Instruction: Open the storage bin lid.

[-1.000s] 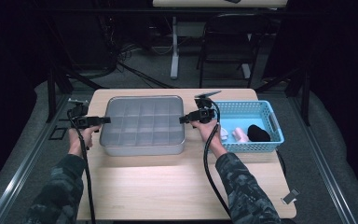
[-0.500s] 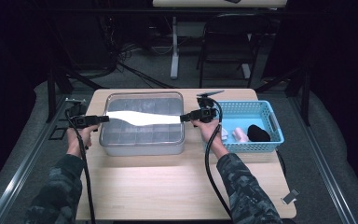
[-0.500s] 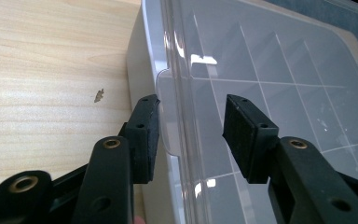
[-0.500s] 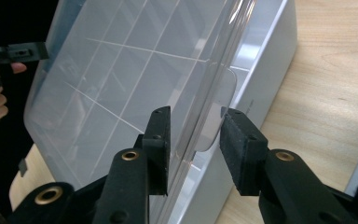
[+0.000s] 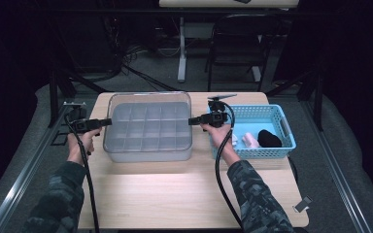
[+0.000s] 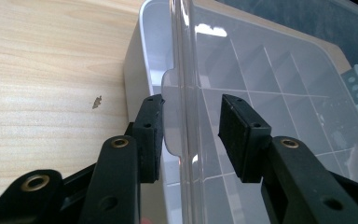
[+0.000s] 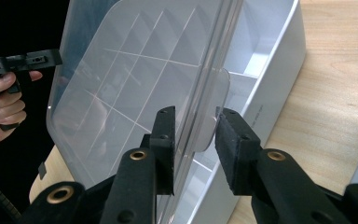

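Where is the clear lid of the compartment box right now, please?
In the high view, the clear lid is tilted up over the compartment box, left of the blue basket.

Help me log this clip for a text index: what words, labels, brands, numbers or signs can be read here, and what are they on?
None can be read.
A short dark line of print on the white organizer box, on its outer wall in the right gripper view: too small and blurred to read.
The clear lid, blue basket, wooden table and both grippers: no print visible.
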The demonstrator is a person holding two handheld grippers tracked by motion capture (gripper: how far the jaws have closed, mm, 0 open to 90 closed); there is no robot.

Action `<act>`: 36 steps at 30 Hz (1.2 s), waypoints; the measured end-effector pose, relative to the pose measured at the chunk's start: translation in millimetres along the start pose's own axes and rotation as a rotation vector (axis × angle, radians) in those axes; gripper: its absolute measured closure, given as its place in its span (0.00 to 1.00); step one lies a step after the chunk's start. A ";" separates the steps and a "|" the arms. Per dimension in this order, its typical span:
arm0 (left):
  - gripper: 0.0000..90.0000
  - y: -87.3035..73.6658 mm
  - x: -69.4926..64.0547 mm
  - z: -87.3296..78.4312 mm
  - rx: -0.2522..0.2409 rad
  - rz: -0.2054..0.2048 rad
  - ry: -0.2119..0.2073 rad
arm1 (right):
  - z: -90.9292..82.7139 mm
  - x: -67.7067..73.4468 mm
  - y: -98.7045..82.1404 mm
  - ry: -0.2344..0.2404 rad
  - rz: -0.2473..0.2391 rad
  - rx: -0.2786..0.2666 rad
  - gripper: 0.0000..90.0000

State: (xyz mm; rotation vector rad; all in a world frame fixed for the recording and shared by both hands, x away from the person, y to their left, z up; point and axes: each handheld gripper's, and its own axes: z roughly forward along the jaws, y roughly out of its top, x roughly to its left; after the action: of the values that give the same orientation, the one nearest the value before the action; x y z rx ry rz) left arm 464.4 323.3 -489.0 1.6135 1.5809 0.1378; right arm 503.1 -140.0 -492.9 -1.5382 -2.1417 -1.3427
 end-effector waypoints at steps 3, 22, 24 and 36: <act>0.68 -0.2 -0.6 -2.4 -0.013 -0.008 -0.005 | -1.9 1.4 0.3 0.005 0.000 -0.006 0.78; 0.71 0.6 -6.3 -17.5 -0.057 0.019 -0.017 | -13.4 7.8 0.5 0.049 -0.009 -0.035 0.81; 0.71 0.2 -7.7 -18.9 -0.066 0.024 -0.019 | -14.0 7.4 0.3 0.051 -0.003 -0.038 0.81; 0.73 4.3 -20.2 -33.4 -0.108 0.044 -0.029 | -23.0 10.2 0.7 0.063 -0.002 -0.065 0.82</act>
State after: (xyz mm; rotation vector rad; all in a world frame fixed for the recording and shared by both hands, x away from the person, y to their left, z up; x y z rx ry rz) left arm 443.5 322.6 -455.7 1.5599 1.4914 0.2186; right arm 491.3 -150.3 -473.2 -1.4962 -2.0827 -1.4556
